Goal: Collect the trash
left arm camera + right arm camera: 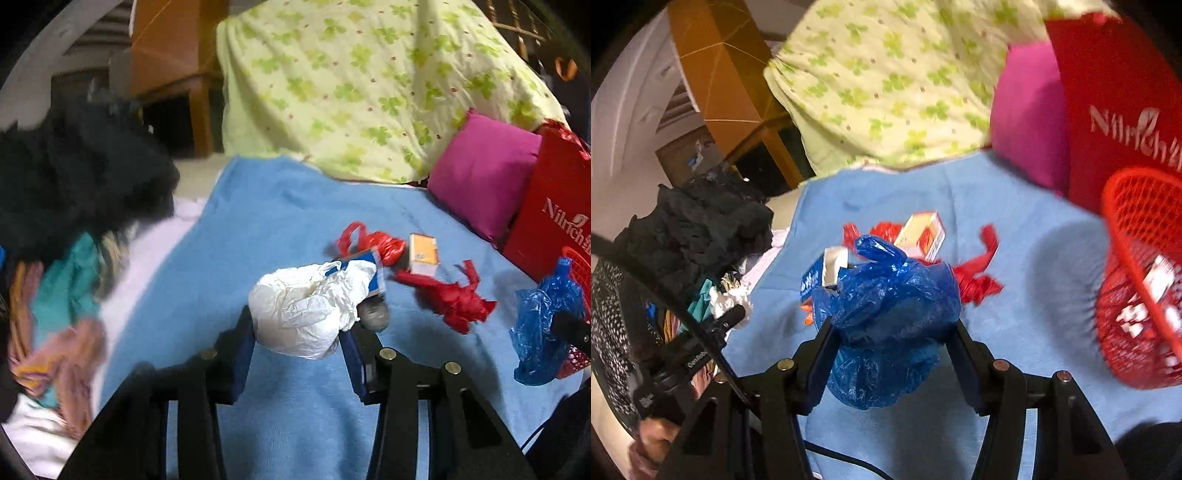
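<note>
Bulging between each gripper's fingers: white bag left, blue bag right.

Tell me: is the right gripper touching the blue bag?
Touching. In the right wrist view both fingers of the right gripper press into the sides of the blue bag, which bulges between them, raised off the blue blanket.

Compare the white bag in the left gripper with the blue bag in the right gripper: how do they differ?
The white bag looks opaque and matte, like crumpled paper or thin plastic; the blue bag is glossy, translucent plastic. The white bag is a compact wad between the left gripper pads; the blue bag bulges above and below the right gripper pads. Both are crumpled, clamped and lifted off the blue blanket.
</note>
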